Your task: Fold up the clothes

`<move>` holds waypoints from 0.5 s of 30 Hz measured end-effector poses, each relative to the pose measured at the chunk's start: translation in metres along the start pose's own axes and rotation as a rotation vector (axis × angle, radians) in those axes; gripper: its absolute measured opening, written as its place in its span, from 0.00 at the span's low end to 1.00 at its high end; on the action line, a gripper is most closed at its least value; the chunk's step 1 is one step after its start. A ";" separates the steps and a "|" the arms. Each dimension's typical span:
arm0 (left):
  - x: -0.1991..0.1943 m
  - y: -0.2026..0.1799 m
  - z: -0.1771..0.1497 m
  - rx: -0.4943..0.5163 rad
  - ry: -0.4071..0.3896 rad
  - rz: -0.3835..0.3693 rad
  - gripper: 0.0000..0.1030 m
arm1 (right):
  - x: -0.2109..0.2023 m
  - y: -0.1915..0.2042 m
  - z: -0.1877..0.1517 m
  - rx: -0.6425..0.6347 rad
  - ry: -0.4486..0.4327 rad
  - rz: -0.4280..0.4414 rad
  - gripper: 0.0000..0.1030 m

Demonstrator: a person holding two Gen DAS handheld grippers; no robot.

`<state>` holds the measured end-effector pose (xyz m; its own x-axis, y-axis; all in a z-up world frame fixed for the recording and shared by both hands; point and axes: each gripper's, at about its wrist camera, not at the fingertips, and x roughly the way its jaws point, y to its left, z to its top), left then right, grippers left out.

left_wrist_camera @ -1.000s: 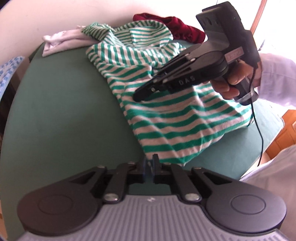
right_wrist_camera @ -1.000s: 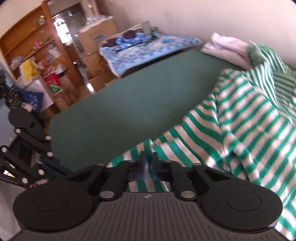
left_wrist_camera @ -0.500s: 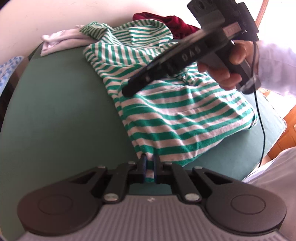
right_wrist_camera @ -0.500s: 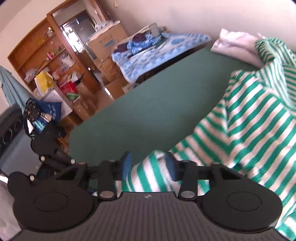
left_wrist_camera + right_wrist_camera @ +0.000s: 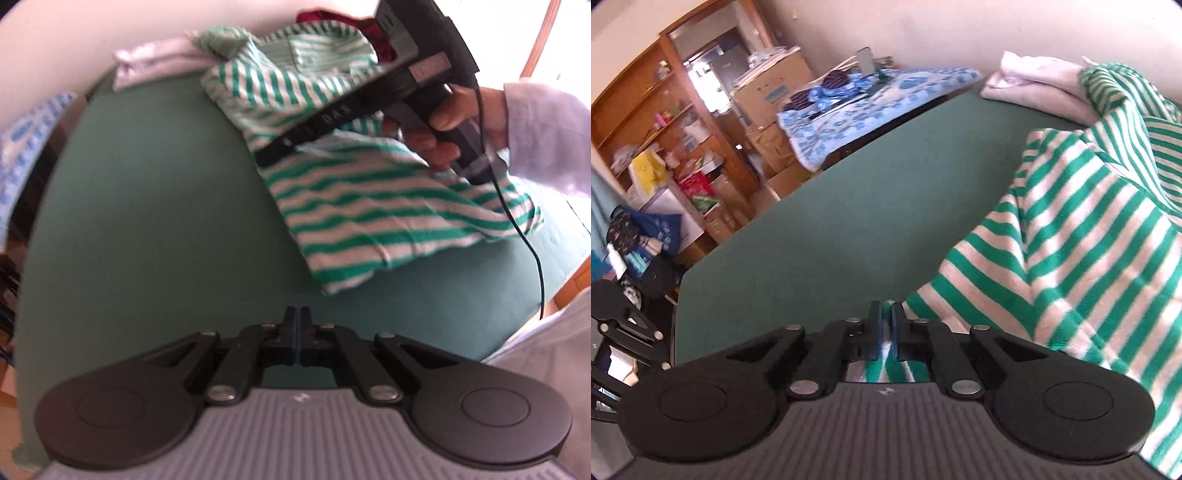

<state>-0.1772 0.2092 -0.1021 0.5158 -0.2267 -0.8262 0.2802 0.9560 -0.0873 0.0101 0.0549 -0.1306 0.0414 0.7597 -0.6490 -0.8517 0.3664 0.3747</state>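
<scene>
two grippers work over a green tabletop (image 5: 147, 229). the left gripper (image 5: 296, 314) hangs above the near edge with its jaws pressed fully together and nothing between them; bare green lies under its tips, and the shirt's near corner stops just short of them.

the striped shirt (image 5: 354, 206), green and white, lies bunched on the right half of the tabletop, running from the far edge down toward the near right corner. its left edge slants across the middle, and its right edge nearly reaches the right edge of the tabletop.

the right gripper (image 5: 886, 321) is closing on a fold of the shirt's edge; striped cloth shows between the jaws and behind them, pinched in a narrow gap. in the left view the same gripper (image 5: 266, 158) reaches in from the right, held by a hand (image 5: 443, 125) in a pale sleeve (image 5: 546, 136), its tip at the shirt's left edge. a black cable (image 5: 532, 258) hangs from its handle across the shirt and past the right edge.

at the far edge a pale cloth (image 5: 155, 62) lies at the left of the shirt, touching it, and a red garment (image 5: 380, 44) shows behind it.

the whole left half of the tabletop is open green, from the near edge to the far. beyond the left edge stand a blue-patterned bed (image 5: 871, 99), boxes (image 5: 772, 85) and a wooden shelf (image 5: 639, 122).
</scene>
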 end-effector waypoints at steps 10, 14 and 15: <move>0.024 0.014 0.060 0.114 -0.130 0.088 0.13 | -0.198 -0.016 -0.085 0.271 -0.195 -0.441 0.40; 0.049 -0.002 0.086 0.300 -0.124 0.068 0.22 | -0.201 0.001 -0.130 0.263 -0.133 -0.571 0.40; 0.053 -0.005 0.090 0.355 -0.120 0.056 0.30 | -0.196 0.002 -0.135 0.265 -0.137 -0.560 0.40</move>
<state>-0.0785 0.1761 -0.0950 0.6234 -0.2164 -0.7514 0.5014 0.8480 0.1718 -0.0702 -0.1654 -0.0918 0.5244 0.4698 -0.7102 -0.5241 0.8354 0.1657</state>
